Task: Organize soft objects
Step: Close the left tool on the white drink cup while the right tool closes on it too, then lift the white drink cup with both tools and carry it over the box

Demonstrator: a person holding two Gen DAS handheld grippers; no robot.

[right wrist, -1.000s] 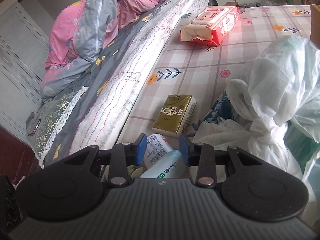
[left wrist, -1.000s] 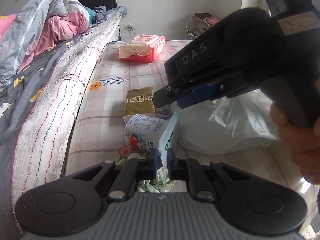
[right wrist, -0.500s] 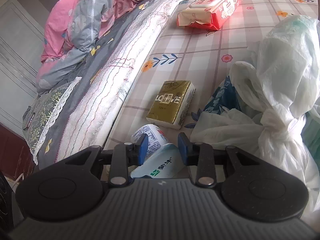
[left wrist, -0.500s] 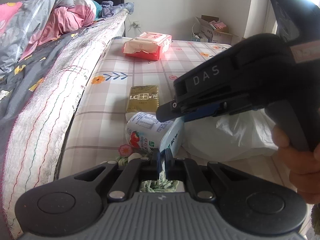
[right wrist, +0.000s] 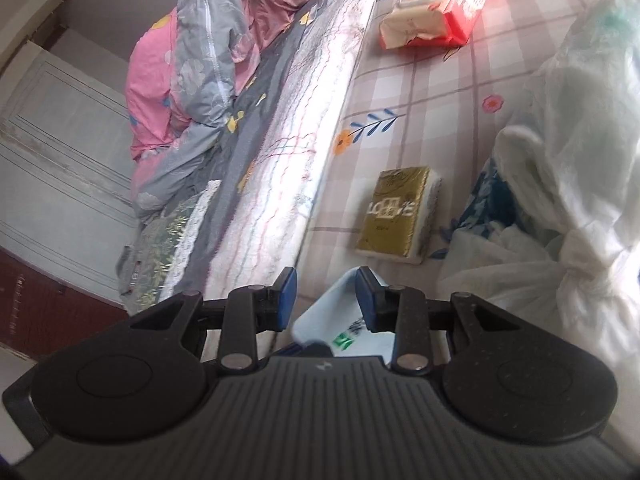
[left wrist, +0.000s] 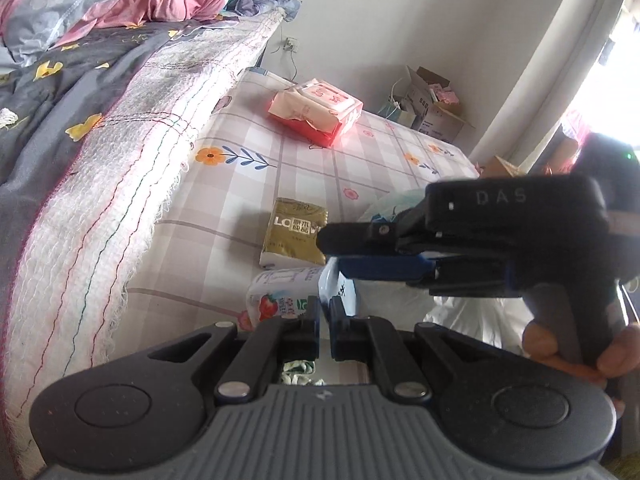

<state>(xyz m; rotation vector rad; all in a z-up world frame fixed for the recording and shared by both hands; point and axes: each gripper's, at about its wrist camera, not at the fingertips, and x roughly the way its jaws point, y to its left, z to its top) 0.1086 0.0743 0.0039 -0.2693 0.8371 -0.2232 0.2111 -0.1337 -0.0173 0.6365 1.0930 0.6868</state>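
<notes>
The left gripper [left wrist: 325, 312] pinches the bottom edge of the pale blue pack [left wrist: 338, 286]. The right gripper [right wrist: 325, 300], jaws partly apart, straddles the pack's upper end, perhaps pressing it. The pack hangs over the checked sheet [left wrist: 312, 168], beside the yogurt pouch [left wrist: 280, 294].

Daylight glare from right, slight motion blur, fisheye-bent edges.
</notes>
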